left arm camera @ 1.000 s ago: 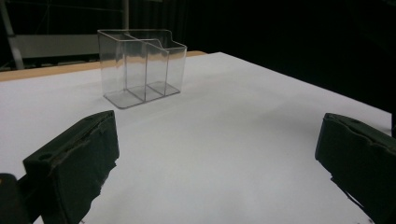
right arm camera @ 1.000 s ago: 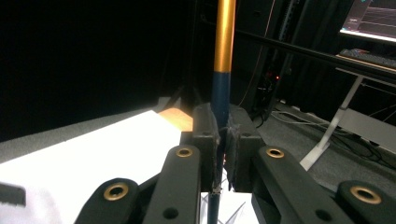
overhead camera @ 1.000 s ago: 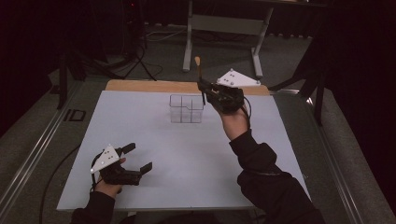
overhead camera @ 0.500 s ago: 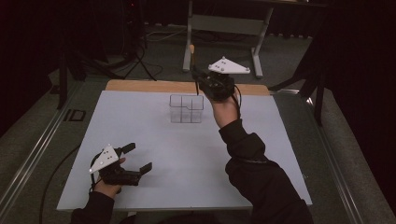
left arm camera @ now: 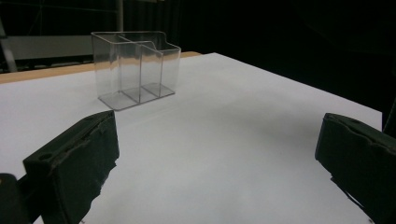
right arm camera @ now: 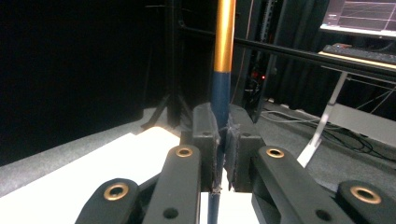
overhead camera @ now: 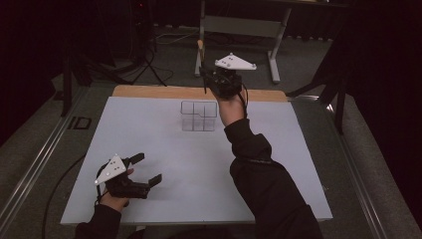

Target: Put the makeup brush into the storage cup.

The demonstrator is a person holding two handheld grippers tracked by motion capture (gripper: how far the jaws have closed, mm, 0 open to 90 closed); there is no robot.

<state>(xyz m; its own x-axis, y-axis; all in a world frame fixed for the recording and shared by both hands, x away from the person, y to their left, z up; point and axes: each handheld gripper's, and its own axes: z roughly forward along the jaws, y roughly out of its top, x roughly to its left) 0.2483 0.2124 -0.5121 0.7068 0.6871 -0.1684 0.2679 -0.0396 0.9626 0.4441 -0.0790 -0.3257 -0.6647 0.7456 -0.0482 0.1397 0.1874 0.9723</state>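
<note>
My right gripper [overhead camera: 205, 79] was raised over the far edge of the white table [overhead camera: 164, 149], just beyond the clear plastic organizer [overhead camera: 199, 115], with my sleeve [overhead camera: 259, 169] stretched across the tabletop behind it. Its jaws were clenched on a thin stick [right arm camera: 220, 88], blue in its lower part and orange above; in the right gripper view the pads pressed on the blue part from both sides and the stick rose upright between them, its lower end passing down below the pads. In the high view the orange end [overhead camera: 200, 46] stood above the gripper. The organizer [left arm camera: 133, 65] stood upright on the table near the far wooden edge [overhead camera: 149, 91], its compartments divided by clear walls. My left gripper [overhead camera: 147, 170] rested low near the front left corner of the table, well apart from the organizer, its jaws spread wide and grasping nothing, bare table showing between them in the left gripper view.
</note>
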